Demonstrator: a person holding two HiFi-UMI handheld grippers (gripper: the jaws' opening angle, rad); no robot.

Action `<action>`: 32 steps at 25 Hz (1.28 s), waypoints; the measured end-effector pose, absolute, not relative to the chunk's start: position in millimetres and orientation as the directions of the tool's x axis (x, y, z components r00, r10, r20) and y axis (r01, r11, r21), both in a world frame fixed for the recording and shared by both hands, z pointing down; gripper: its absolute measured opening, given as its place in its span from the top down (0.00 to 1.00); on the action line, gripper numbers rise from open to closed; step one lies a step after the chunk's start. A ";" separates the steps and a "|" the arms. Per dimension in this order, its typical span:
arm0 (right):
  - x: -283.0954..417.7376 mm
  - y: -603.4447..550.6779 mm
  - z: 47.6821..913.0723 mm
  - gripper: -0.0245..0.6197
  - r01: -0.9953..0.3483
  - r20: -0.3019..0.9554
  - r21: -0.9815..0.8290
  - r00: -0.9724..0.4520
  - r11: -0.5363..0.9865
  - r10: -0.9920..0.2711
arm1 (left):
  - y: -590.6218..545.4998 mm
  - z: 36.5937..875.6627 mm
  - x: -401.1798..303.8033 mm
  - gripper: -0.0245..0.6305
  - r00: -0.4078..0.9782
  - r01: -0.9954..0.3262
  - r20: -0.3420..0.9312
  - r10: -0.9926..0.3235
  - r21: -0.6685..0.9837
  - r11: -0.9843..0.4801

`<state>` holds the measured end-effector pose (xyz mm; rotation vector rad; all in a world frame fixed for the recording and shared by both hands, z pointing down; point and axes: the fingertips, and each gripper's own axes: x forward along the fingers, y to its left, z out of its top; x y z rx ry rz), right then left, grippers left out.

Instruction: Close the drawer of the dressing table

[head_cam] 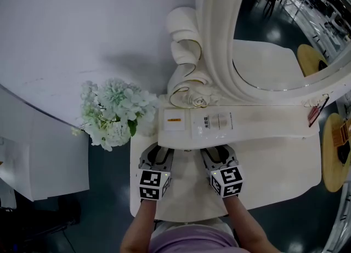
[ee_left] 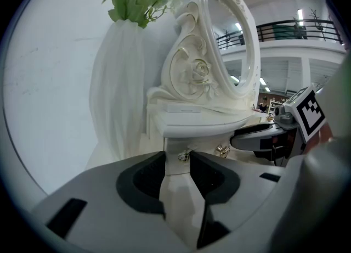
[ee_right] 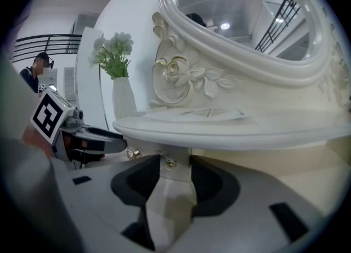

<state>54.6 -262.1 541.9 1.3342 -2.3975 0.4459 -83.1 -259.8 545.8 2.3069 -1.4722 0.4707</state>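
Note:
The cream dressing table (head_cam: pixel 285 175) carries an oval mirror and a raised shelf (head_cam: pixel 247 128). The drawer front under that shelf has small metal knobs (ee_left: pixel 184 156) (ee_right: pixel 170 163). My left gripper (head_cam: pixel 157 156) (ee_left: pixel 177 161) and right gripper (head_cam: pixel 219 156) (ee_right: pixel 174 167) sit side by side on the tabletop, tips tucked under the shelf edge and hidden in the head view. Each gripper's jaws stand partly apart. In each gripper view one knob shows at the far end of the gap and does not fill it. No drawer juts out between the grippers.
A white vase of pale flowers (head_cam: pixel 112 112) stands at the table's left end, close to the left gripper. A second knob (ee_left: pixel 222 150) shows on the drawer front. Two flat packets (head_cam: pixel 211 121) lie on the shelf. A grey wall (head_cam: pixel 82 27) lies behind.

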 end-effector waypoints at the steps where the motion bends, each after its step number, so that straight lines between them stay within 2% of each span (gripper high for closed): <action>1: 54.6 -262.2 541.9 0.68 -0.858 0.454 -0.098 -0.490 0.504 -0.745 | -259.8 546.1 -83.1 0.74 0.401 -0.913 0.462 -0.791 0.124 -0.390; 6: 57.1 -260.2 540.7 0.68 -0.868 0.452 -0.102 -0.476 0.487 -0.754 | -258.1 545.3 -83.5 0.74 0.398 -0.916 0.458 -0.795 0.141 -0.377; 8: 59.7 -257.9 537.6 0.68 -0.874 0.445 -0.108 -0.468 0.473 -0.763 | -256.2 544.4 -84.7 0.69 0.397 -0.917 0.456 -0.797 0.155 -0.368; 14: 66.4 -246.3 527.0 0.69 -0.883 0.430 -0.115 -0.457 0.455 -0.778 | -244.9 542.1 -89.8 0.70 0.386 -0.922 0.456 -0.802 0.170 -0.347; 23: 63.7 -223.3 511.7 0.74 -0.886 0.395 -0.132 -0.458 0.444 -0.796 | -224.0 526.9 -87.5 0.78 0.395 -0.918 0.426 -0.813 0.145 -0.370; 32: 61.8 -195.7 498.8 0.80 -0.886 0.367 -0.130 -0.461 0.446 -0.808 | -198.4 513.4 -85.8 0.89 0.418 -0.908 0.388 -0.822 0.156 -0.388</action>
